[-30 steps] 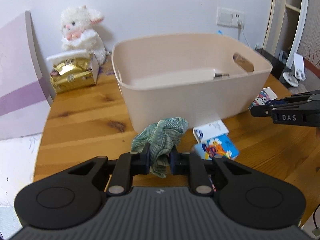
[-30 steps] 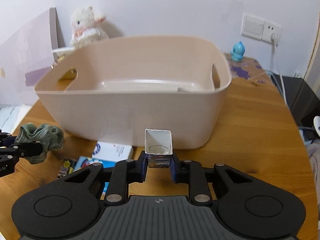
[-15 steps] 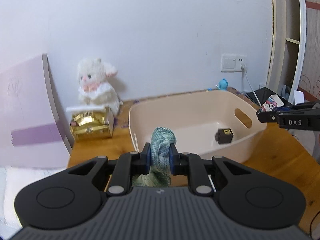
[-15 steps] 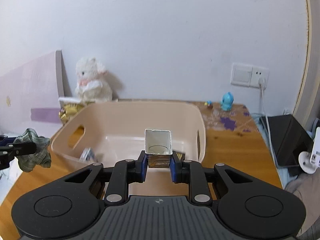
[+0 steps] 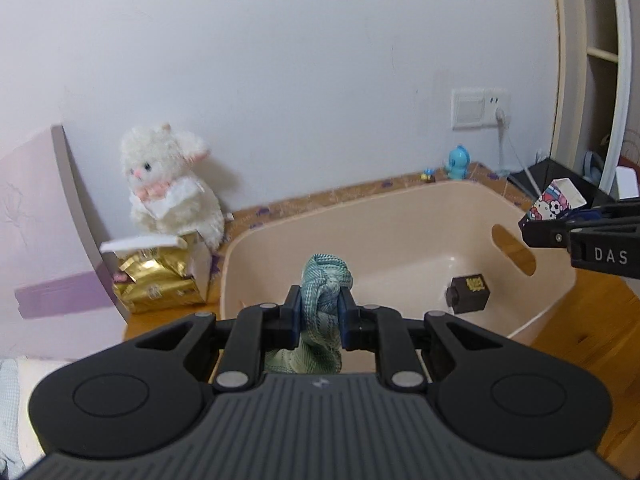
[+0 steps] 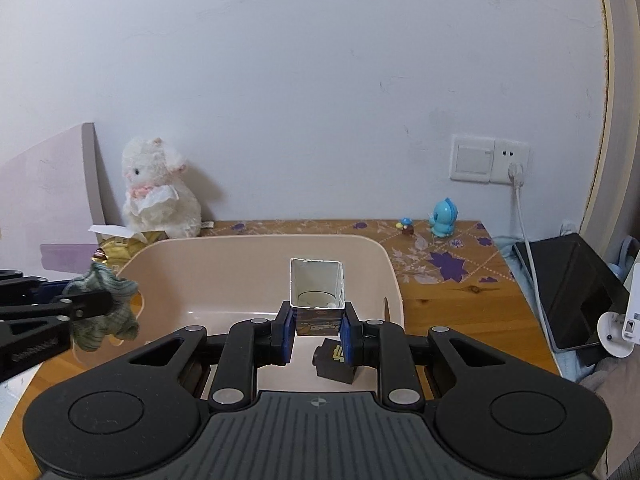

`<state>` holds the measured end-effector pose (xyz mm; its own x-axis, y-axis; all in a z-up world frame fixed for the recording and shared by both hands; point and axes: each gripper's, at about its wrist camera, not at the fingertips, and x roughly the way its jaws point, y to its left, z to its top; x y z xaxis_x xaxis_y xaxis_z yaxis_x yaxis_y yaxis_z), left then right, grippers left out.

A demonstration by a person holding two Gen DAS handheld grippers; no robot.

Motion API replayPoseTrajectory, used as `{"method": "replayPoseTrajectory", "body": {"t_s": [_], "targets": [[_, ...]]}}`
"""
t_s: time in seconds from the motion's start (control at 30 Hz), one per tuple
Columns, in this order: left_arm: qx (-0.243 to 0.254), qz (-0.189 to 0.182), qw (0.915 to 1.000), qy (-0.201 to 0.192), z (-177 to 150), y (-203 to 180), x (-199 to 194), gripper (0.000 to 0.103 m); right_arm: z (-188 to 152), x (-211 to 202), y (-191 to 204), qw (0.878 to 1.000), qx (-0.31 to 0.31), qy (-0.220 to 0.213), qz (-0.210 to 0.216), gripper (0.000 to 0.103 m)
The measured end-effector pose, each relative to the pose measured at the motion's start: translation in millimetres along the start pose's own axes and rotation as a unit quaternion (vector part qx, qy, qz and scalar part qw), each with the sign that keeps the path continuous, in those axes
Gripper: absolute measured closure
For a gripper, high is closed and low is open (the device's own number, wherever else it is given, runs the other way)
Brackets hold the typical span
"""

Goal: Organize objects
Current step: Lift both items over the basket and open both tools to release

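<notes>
My left gripper (image 5: pixel 319 314) is shut on a green scrunchie (image 5: pixel 325 280) and holds it above the near left rim of the beige plastic basin (image 5: pixel 400 216). My right gripper (image 6: pixel 316 330) is shut on a small open carton (image 6: pixel 316 292) above the basin's (image 6: pixel 248 248) right end. The carton with its cartoon print also shows in the left wrist view (image 5: pixel 556 202). The scrunchie also shows in the right wrist view (image 6: pixel 104 308). A small black box (image 5: pixel 470 294) lies inside the basin.
A white plush lamb (image 5: pixel 168 184) and a gold-wrapped box (image 5: pixel 156 276) stand left of the basin on the wooden table (image 6: pixel 460 304). A blue toy figure (image 6: pixel 442 218) stands at the back. A pink board (image 5: pixel 44 232) leans at the left. A black case (image 6: pixel 572 292) lies at the right.
Both grippers have risen from table height with their objects and moved over the basin. The basin's inside with the black box has come into view.
</notes>
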<state>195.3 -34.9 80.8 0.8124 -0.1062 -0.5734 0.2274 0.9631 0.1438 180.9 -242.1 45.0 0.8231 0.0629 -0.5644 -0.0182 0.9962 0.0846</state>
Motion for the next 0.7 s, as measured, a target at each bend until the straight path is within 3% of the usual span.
{"method": "replayPoseTrajectory", "body": {"t_s": [0.3,0.5,0.57,0.6,0.63,0.7], "targets": [[-0.014,-0.002,0.9973,0.072,-13.7,-9.5,49.6,0.083,-12.8,44.1,5.1,0.998,-0.009,0.062,-0.012,0.082],[-0.022,-0.002,0.9961,0.086,-23.3,-4.8,55.1,0.081,-26.3,61.2,12.3,0.995,-0.034,0.087,-0.035,0.081],[-0.029,-0.009,0.9959,0.085,-22.0,-1.1,51.1,0.076,-27.5,60.4,14.2,0.995,-0.040,0.087,-0.036,0.071],[-0.031,-0.012,0.9962,0.081,-21.1,0.5,47.5,0.067,-27.3,58.5,14.8,0.995,-0.040,0.085,-0.035,0.068],[-0.031,-0.011,0.9966,0.075,-20.3,1.3,43.6,0.051,-26.8,55.4,15.6,0.995,-0.039,0.081,-0.034,0.066],[-0.024,0.001,0.9978,0.061,-19.3,2.2,34.4,0.035,-25.5,49.1,16.7,0.996,-0.038,0.070,-0.034,0.050]]}}
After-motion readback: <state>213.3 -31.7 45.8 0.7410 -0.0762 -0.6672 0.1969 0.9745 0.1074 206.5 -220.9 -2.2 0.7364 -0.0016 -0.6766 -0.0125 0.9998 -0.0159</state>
